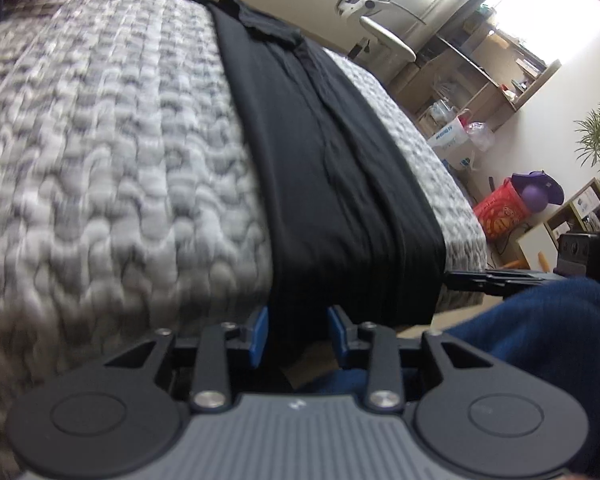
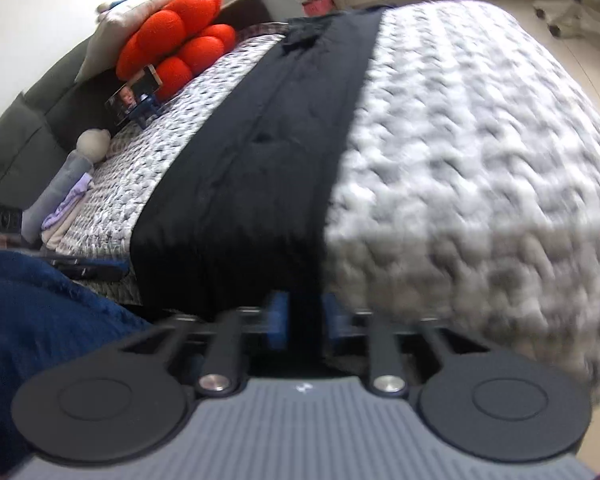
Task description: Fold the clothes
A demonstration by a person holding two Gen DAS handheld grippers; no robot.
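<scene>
So, we read no legible writing anywhere. Black garment (image 1: 324, 184) is folded into a long narrow strip across the grey knit blanket (image 1: 100, 160), near end hanging over the edge. Left gripper (image 1: 298, 336) and right gripper (image 2: 304, 320): jaws part-open, straddling its hem, pads not pressing

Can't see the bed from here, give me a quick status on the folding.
Left gripper and right gripper: open, black garment hem between each pair. Garment lies in a long strip. Nothing in the way.
</scene>
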